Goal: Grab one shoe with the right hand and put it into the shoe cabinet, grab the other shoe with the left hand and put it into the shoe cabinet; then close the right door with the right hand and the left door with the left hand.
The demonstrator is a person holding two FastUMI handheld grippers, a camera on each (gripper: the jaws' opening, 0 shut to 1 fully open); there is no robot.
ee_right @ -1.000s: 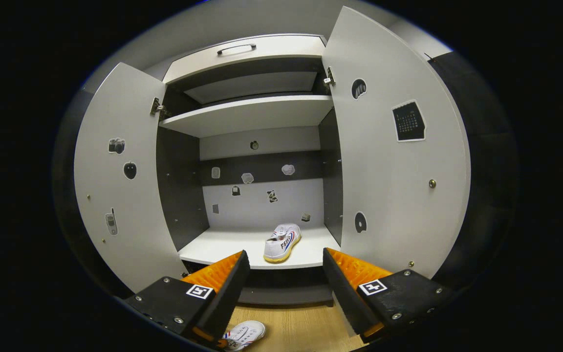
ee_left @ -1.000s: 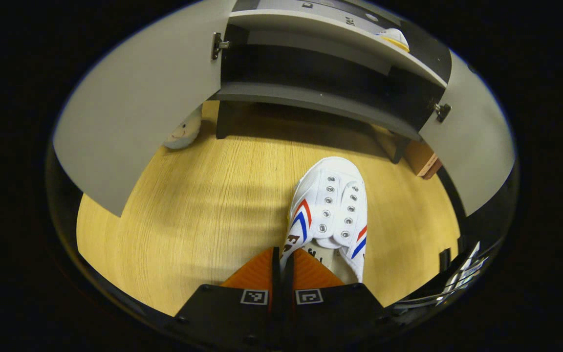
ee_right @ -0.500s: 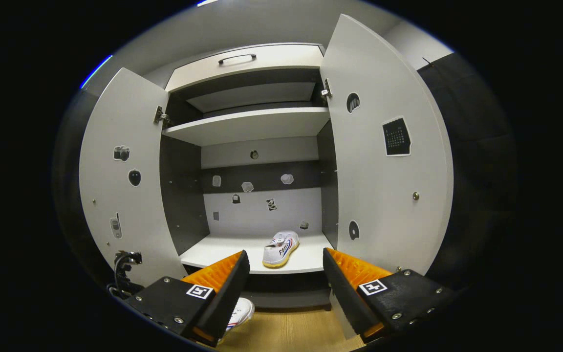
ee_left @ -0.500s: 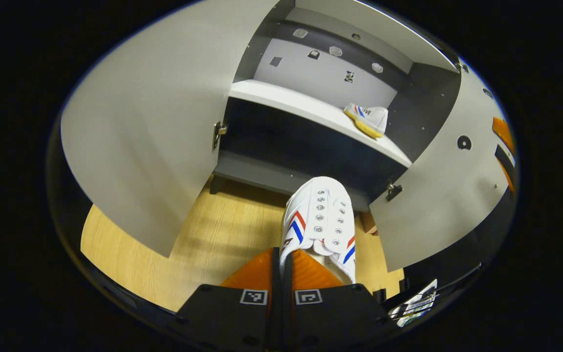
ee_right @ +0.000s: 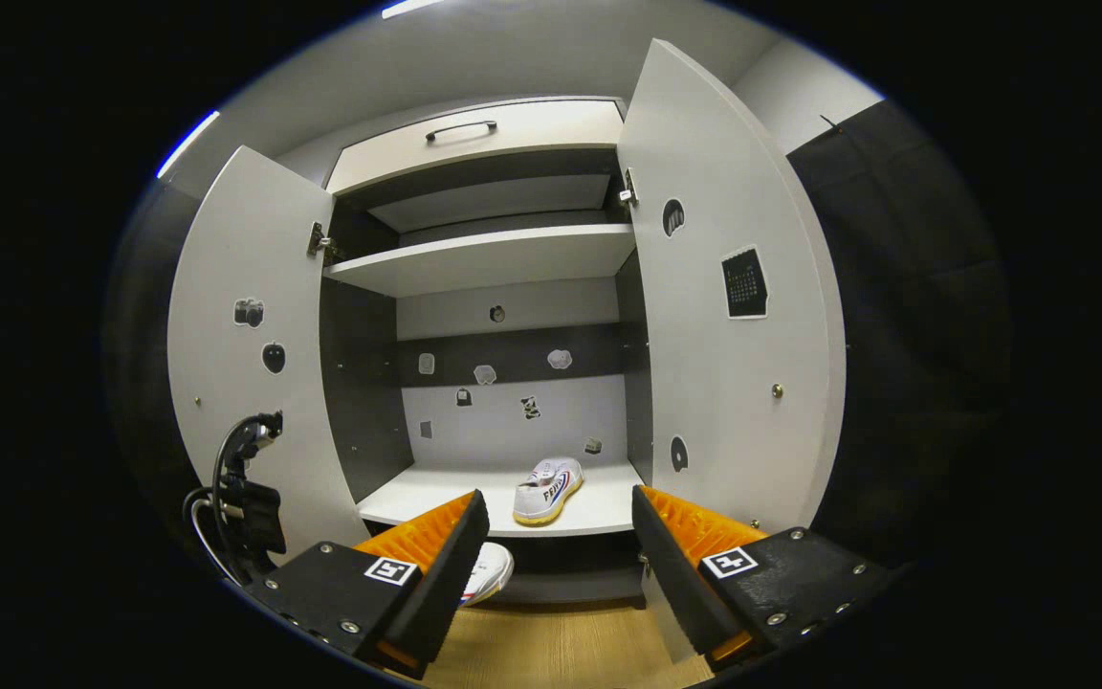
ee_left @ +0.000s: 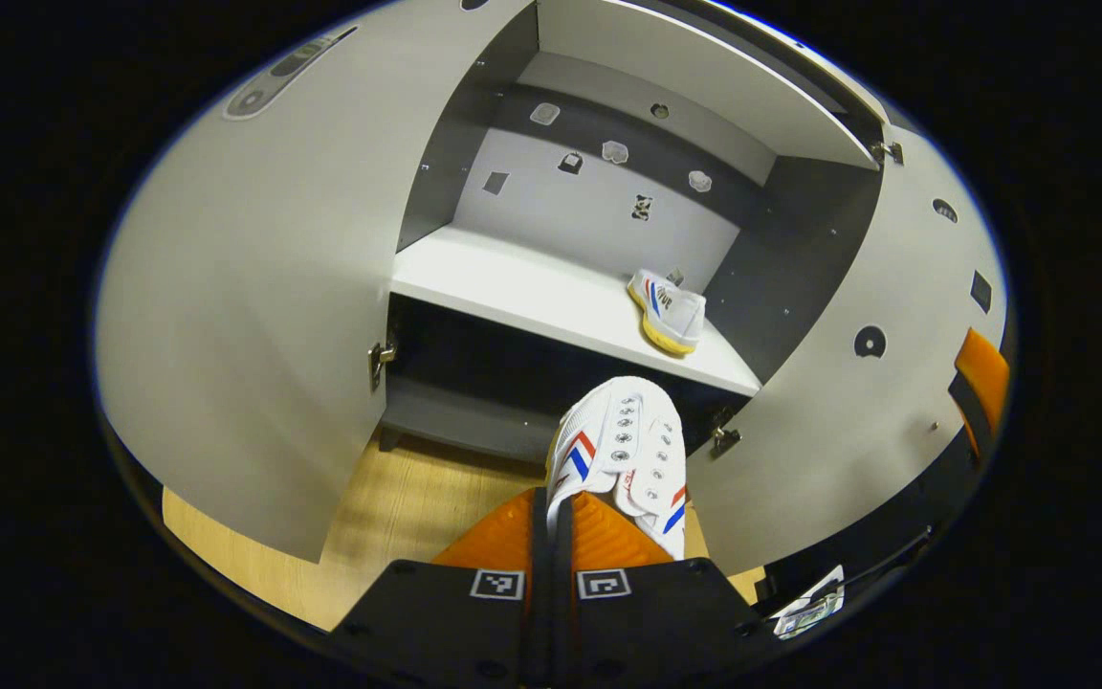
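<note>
Left claw (ee_left: 551, 522) pinches shoe (ee_left: 623, 450) by heel rim, toe at 12, just before shelf (ee_left: 522, 292). Lift toe over shelf edge, set at 10 of stowed shoe (ee_left: 668, 311). Right claw (ee_right: 559, 536) spread, idle.

Held shoe (ee_left: 623, 450): white, red and blue chevron stripes. Shelved shoe (ee_right: 547, 488): white, yellow sole. Cabinet doors (ee_right: 733, 325) pale grey, dark stickers; side walls (ee_right: 360, 383) dark grey. Floor (ee_left: 388, 517) light wood grain.

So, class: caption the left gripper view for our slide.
Left gripper carries a shoe toward the open cabinet.
</note>
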